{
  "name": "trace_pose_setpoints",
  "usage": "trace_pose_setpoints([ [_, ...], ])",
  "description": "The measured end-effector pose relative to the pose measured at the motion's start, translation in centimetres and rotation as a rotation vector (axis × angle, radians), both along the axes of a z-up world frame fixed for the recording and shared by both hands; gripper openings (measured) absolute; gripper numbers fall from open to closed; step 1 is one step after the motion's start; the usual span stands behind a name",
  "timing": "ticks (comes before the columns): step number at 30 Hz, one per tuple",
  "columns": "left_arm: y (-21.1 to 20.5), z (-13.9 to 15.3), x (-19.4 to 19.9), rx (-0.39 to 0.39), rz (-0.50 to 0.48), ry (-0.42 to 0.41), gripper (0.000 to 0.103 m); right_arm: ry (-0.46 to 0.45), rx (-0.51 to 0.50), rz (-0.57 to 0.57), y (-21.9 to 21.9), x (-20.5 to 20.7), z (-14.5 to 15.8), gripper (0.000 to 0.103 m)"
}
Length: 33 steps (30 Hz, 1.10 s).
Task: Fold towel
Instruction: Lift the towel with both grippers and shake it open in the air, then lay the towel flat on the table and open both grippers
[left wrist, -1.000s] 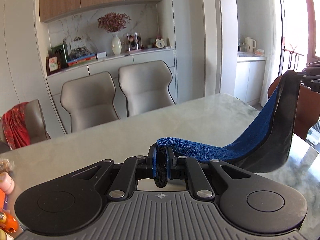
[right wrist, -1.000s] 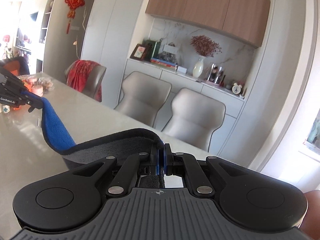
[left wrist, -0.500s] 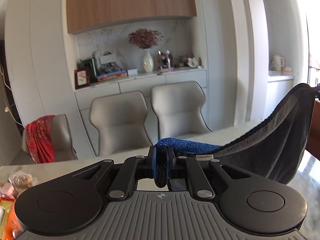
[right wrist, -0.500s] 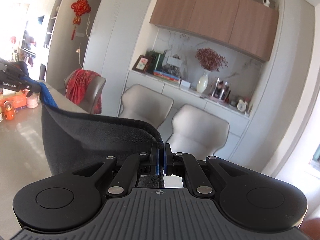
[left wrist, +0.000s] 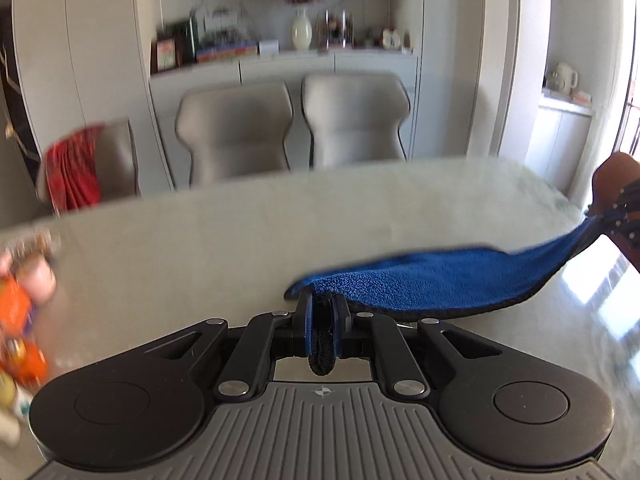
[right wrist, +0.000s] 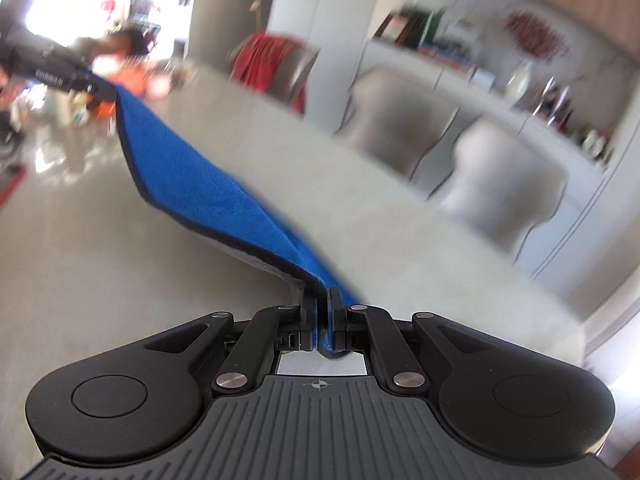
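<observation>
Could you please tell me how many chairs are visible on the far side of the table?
3: two bare grey chairs side by side at the far edge, and a third further left with a red cloth draped over it. Others may be out of view.

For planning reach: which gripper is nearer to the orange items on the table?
Left. The left gripper has the orange items just beside it; the right gripper sits beyond the towel, farther off.

Pale marble table [left wrist: 240, 240] near. Two beige chairs [left wrist: 236, 132] far side, w/ white sideboard [left wrist: 280, 68] behind. Bright daylight from right.
</observation>
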<state>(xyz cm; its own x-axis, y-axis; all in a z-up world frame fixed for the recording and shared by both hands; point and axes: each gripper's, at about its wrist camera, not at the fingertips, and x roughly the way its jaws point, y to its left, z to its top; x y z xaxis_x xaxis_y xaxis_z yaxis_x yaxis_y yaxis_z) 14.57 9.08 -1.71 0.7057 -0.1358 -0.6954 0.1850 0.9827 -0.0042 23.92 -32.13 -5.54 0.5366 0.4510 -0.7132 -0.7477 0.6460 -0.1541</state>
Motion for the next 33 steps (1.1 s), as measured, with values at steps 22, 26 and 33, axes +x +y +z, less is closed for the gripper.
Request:
trace_pose_setpoints([
  [22, 2.2, -5.3, -5.5, 0.071, -0.010, 0.253, 0.017, 0.273, -0.166, 0.057, -0.4, -5.0, -6.9, 0.010],
  [26, 0.3, -5.3, -4.1, 0.050, -0.058, 0.203, 0.023, 0.257, -0.024, -0.008, 1.3, -4.9, -6.9, 0.025],
  [33, -2.9, -8.1, -1.4, -0.007, -0.106, 0.230, 0.024, 0.320, 0.034, -0.088, 3.5, -5.1, -9.8, 0.025],
])
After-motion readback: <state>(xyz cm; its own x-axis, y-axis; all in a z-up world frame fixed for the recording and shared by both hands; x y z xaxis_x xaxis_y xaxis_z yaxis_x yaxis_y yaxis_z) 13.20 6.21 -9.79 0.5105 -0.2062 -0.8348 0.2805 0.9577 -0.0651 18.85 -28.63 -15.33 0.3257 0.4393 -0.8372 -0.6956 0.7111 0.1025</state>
